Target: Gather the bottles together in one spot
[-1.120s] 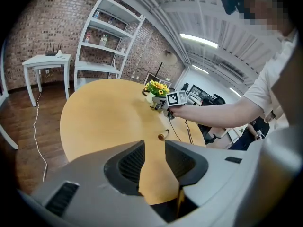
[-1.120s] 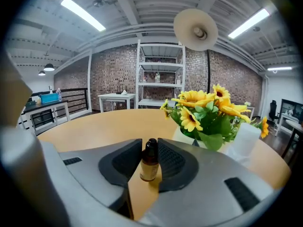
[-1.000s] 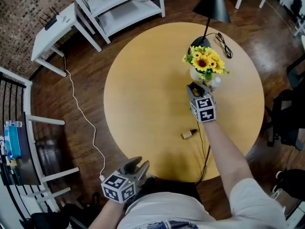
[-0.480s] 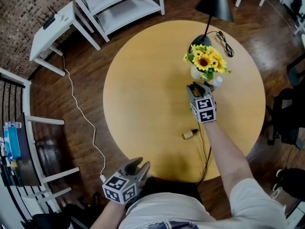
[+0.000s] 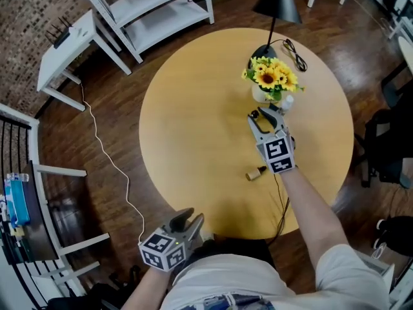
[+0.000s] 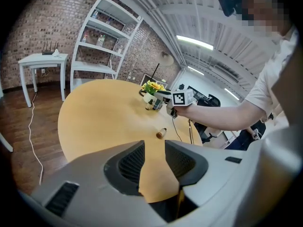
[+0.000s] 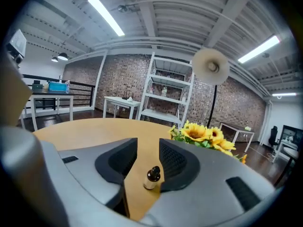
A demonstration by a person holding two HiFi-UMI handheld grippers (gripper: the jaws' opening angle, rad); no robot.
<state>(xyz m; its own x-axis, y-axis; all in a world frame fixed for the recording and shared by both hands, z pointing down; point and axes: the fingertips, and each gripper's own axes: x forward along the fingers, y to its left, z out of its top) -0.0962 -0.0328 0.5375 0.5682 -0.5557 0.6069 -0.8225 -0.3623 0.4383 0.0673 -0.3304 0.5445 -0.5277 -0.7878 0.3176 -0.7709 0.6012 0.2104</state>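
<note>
1. Right tool (image 7: 148,143) was over the round tabletop (image 5: 193,108), near the sunflower vase (image 5: 263,95). Its jaws had just been opening and stood apart at medium width.
2. Between these jaws stood a small brown bottle (image 7: 151,178), upright on the tabletop w/ its black cap on top. It was close to the right-hand pad, w/ a clear gap on the other side, so the pads did not squeeze it (if it touched the near pad, I could not tell).
3. A second small bottle (image 5: 256,173) lay on its side on the tabletop. It was nearer to the person, just beside the right forearm (image 5: 310,212) and well apart from the vase.
4. A pale bottle-like thing (image 5: 288,102) was just beside the vase, on its right in the head view. It was too small to tell more.
5. Left tool (image 6: 154,145) was at the near edge of the tabletop, well apart from all bottles. Its jaws were narrow but not closed, w/ nothing between them; only the wood surface showed thru the gap.
6. A black lamp (image 5: 274,5) stood behind the vase, and its cable (image 5: 293,47) lay on the tabletop.
</note>
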